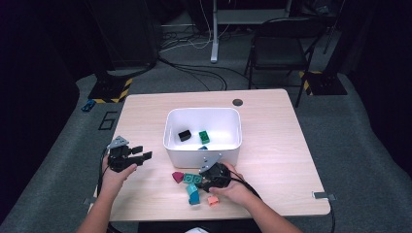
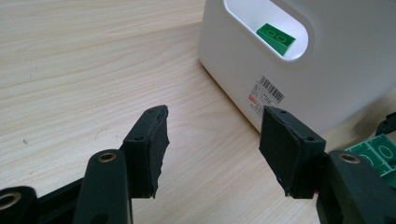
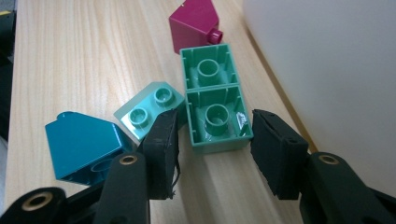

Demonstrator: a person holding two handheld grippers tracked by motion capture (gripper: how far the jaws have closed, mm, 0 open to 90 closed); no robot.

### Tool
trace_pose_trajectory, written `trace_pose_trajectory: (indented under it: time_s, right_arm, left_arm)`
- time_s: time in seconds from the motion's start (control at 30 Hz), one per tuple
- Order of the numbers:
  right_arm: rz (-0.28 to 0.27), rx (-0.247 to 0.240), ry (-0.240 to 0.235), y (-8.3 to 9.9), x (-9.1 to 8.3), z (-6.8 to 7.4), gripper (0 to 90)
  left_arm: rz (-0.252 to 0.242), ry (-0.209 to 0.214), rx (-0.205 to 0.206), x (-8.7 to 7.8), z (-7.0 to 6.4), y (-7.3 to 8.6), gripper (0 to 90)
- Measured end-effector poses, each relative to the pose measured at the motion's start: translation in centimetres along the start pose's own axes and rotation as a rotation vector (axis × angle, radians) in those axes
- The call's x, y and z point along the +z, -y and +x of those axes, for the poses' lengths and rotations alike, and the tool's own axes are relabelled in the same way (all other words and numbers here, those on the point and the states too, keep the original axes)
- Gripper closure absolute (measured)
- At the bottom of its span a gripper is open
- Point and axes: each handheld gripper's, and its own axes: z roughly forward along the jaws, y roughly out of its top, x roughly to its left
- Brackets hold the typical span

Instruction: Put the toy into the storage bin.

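Observation:
A white bin point(image 1: 171, 141) stands mid-table with a black brick point(image 1: 184, 135) and a green brick point(image 1: 204, 137) inside. In front of it lie loose bricks. My right gripper point(image 1: 203, 182) is open, its jaws either side of the near end of an upside-down green brick point(image 3: 215, 116); its right pad point(image 3: 275, 154) is almost against the brick. Beside that brick lie a mint brick point(image 3: 149, 109), a dark teal brick point(image 3: 84, 142) and a magenta brick point(image 3: 194, 21). My left gripper point(image 1: 142, 155) is open and empty left of the bin point(image 2: 327, 84), low over bare table.
A salmon brick point(image 1: 213, 200) lies near the front edge by my right hand. The bin wall point(image 3: 336, 70) rises close on the right of the right gripper. A round grommet point(image 1: 237, 102) sits at the table's back. A chair point(image 1: 279, 48) and cables are on the floor beyond.

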Motion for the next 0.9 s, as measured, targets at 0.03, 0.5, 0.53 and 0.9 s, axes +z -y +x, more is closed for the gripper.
trace_pose_trajectory:
  time_s: [0.03,0.5,0.53,0.9]
  right_arm:
    - [0.004,0.003,0.001,0.0,0.1,0.1,50.9]
    - [0.006,0.011,0.003,0.1,0.2,0.1,58.4]
    - [0.002,0.011,0.003,0.0,0.1,0.1,58.5]
    - [-0.009,0.023,-0.021,-0.7,-1.5,0.1,58.6]
  left_arm:
    - [0.002,0.0,-0.001,0.0,0.0,0.0,41.6]
    - [-0.007,-0.002,-0.005,0.0,0.1,0.0,41.6]
    - [-0.005,-0.003,-0.005,0.0,0.0,0.0,41.6]
    - [-0.002,-0.004,-0.003,0.0,0.1,0.0,41.6]
